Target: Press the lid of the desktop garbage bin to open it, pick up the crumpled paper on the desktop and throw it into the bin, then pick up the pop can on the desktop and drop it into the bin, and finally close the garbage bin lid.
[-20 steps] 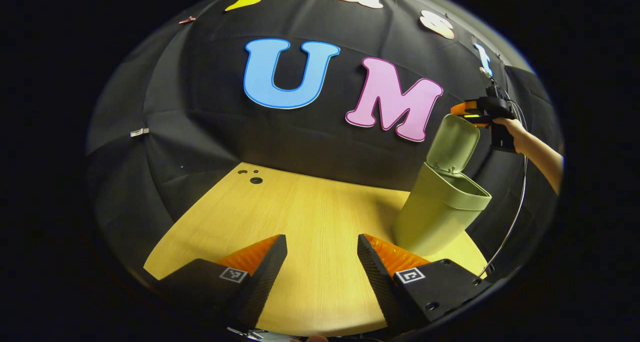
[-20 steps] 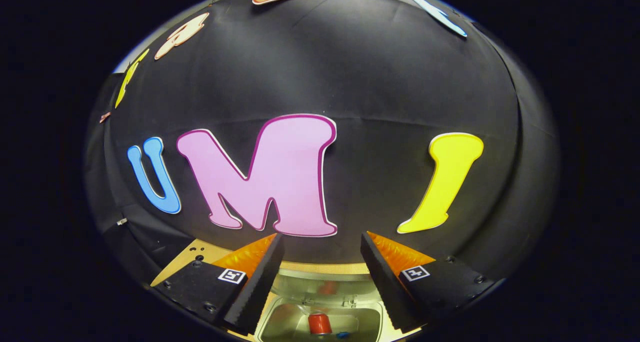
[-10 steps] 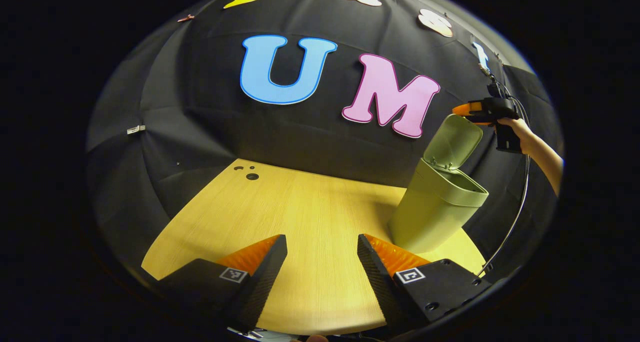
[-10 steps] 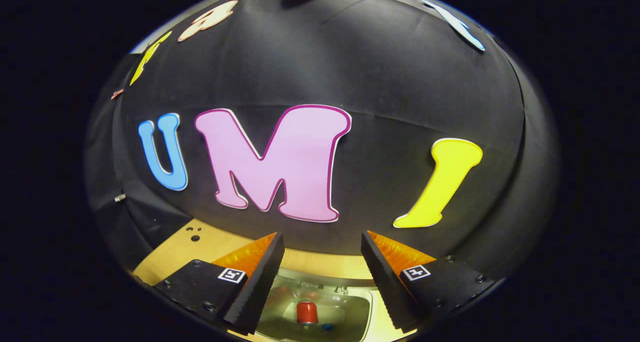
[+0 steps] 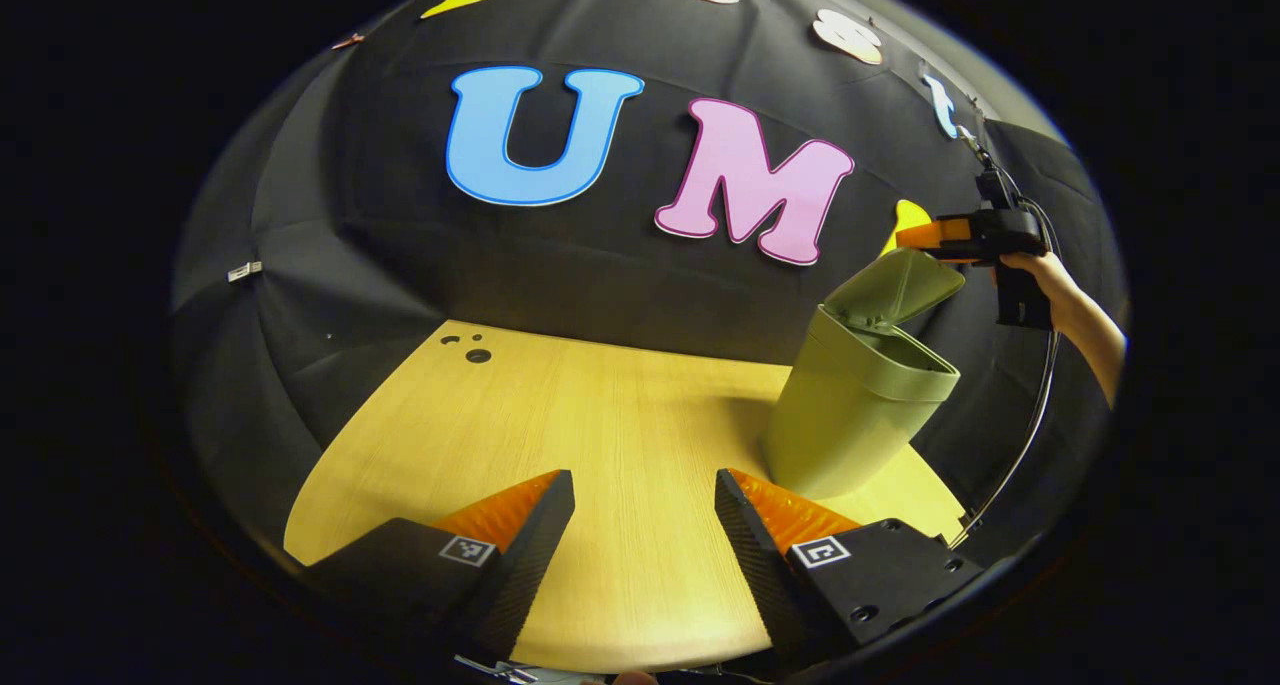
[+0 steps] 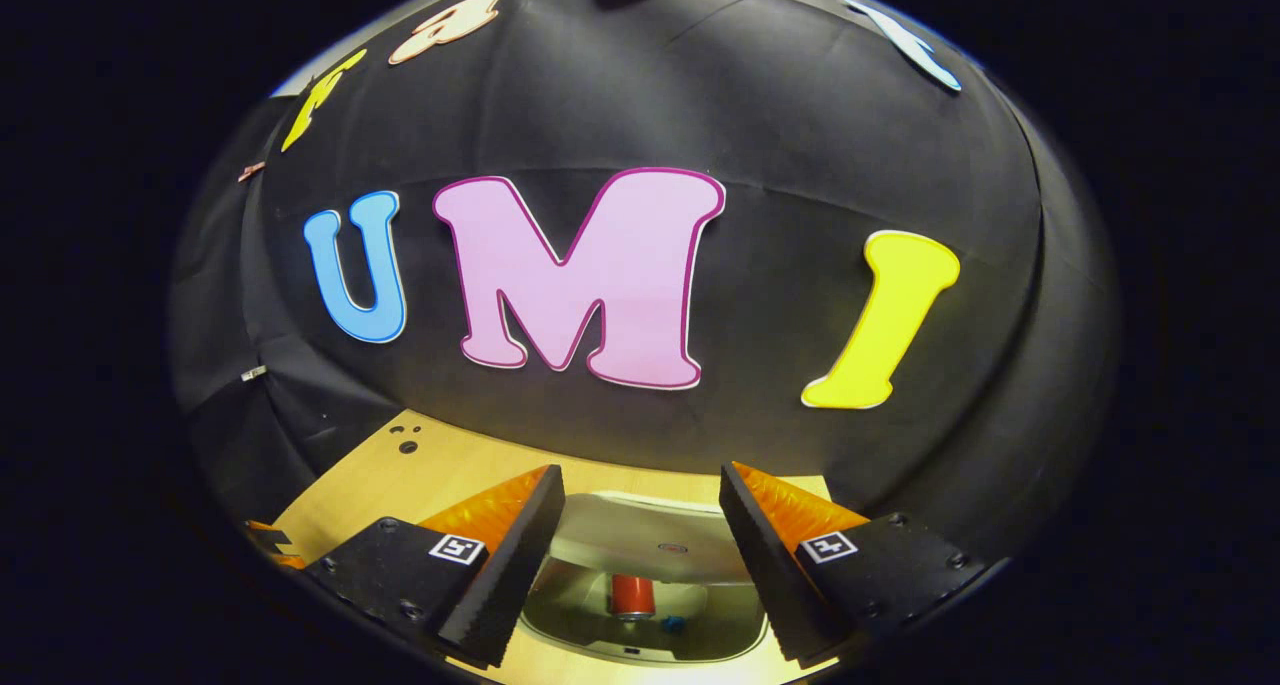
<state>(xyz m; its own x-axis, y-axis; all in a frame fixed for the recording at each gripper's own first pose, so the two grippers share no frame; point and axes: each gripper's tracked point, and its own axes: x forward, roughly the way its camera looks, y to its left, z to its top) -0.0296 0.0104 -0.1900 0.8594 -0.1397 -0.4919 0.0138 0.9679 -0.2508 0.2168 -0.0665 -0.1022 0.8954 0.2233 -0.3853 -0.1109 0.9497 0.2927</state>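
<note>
The green bin [image 5: 860, 405] stands on the far right side of the wooden counter [image 5: 600, 435]. Its lid [image 5: 895, 285] is tipped about halfway down over the opening. The right gripper [image 5: 925, 237], held by a person's hand [image 5: 1045, 280], is up by the top edge of the lid, touching it or just beside it. I think it is there to push the lid down, because closing the bin is the last job.

In the right gripper view, the right gripper [image 6: 640, 525] looks down past the lid [image 6: 650, 535] into the bin. Its two fingers are spread apart and hold nothing. The red pop can [image 6: 632, 595] is inside the bin, low down between the fingers. A small blue thing [image 6: 672, 624] lies beside the can. I can't make out the crumpled paper in there.

The left gripper [image 5: 643, 525] waits low over the near part of the counter, well apart from the bin. Its fingers are spread apart too, with nothing in them. It looks like it is staying out of the way.

The lid needs a soft push the rest of the way down. A hard shove could tip the bin, as nothing steadies it.
</note>
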